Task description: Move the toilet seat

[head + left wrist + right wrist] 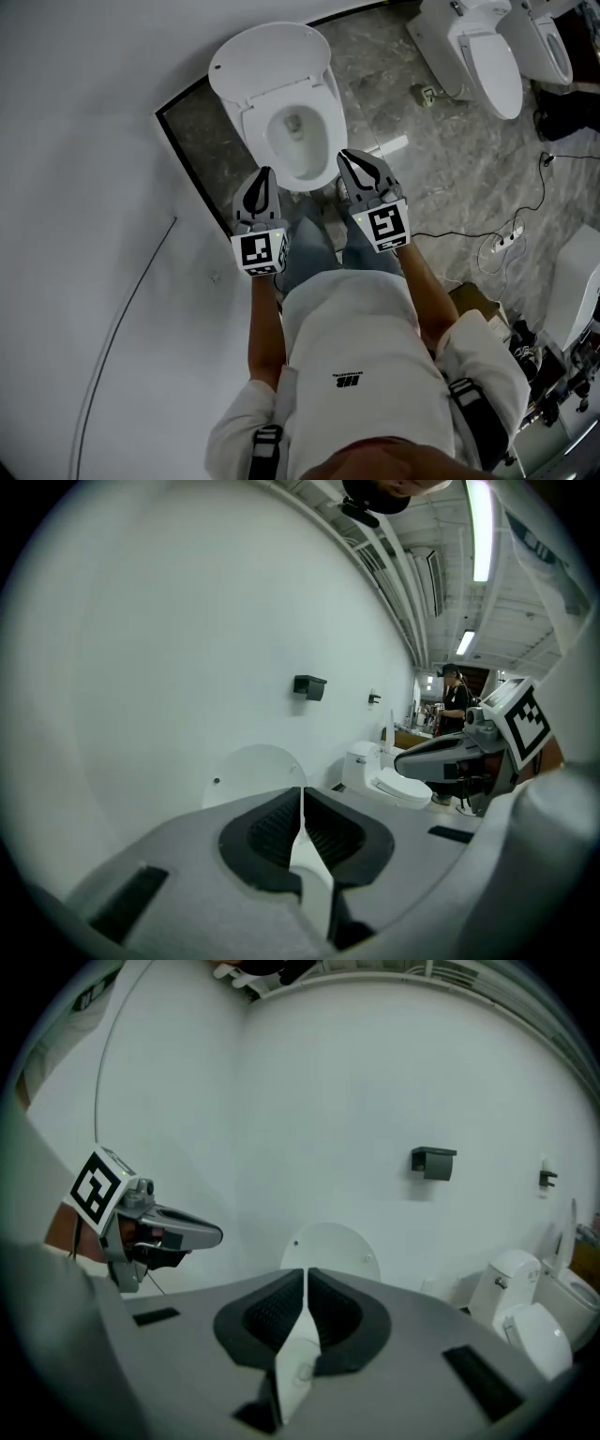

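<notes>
Left claw [265,173] & right claw [348,157] both shut, empty; toilet seat [328,131] looks down on bowl [296,150] just beyond them, lid [272,56] raised at far side, so open claws first, pinch seat's near rim, lift evenly.

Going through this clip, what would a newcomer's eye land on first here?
An open white toilet sits top centre of the head view, its lid raised. Just before its bowl hang the left gripper and the right gripper, both shut and empty. Other toilets stand at upper right.
</notes>
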Demonstrator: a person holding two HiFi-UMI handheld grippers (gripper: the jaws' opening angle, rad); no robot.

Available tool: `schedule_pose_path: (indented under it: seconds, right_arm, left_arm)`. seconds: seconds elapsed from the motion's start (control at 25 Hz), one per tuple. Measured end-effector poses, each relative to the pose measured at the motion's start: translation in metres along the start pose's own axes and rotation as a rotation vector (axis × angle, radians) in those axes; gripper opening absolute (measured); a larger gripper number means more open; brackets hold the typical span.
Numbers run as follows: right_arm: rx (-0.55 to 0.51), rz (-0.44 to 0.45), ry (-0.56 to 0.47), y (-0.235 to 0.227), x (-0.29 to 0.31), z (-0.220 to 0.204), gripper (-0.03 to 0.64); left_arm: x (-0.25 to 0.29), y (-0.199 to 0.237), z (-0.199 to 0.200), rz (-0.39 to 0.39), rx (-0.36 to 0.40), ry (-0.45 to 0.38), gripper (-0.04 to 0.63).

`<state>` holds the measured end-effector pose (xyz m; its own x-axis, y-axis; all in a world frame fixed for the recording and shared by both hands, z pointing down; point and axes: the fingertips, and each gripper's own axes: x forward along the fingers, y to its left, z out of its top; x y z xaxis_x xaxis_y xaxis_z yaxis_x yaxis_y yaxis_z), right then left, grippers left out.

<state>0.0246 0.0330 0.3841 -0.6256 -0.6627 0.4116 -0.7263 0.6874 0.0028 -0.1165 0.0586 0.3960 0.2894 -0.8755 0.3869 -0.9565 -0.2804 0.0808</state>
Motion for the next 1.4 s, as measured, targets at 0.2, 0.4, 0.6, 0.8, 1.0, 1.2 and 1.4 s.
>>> schedule_pose_path:
  seconds: [0.2,0.4,0.6,0.8,1.0,1.2,1.4]
  right_arm:
    - [0.023,-0.047,0.071,0.0,0.015,-0.037,0.035]
    - [0.025,-0.08,0.142,0.004,0.03,-0.076,0.035]
    - [0.046,-0.091,0.184,0.012,0.039,-0.103,0.037]
    - [0.069,-0.095,0.223,0.015,0.047,-0.13,0.037]
    - [0.106,-0.095,0.274,0.015,0.051,-0.161,0.037]
    - [0.133,-0.087,0.32,0.014,0.058,-0.195,0.037]
    - [0.19,-0.092,0.363,0.016,0.068,-0.227,0.037]
  left_arm:
    - [0.016,0.013,-0.036,-0.036,-0.033,0.051,0.032]
    - [0.026,0.02,-0.076,-0.062,-0.063,0.106,0.032]
    - [0.029,0.02,-0.105,-0.082,-0.078,0.146,0.032]
    - [0.036,0.023,-0.13,-0.088,-0.093,0.178,0.032]
    - [0.044,0.027,-0.158,-0.081,-0.11,0.214,0.032]
    - [0.054,0.027,-0.191,-0.064,-0.137,0.257,0.032]
    - [0.062,0.024,-0.223,-0.055,-0.152,0.309,0.032]
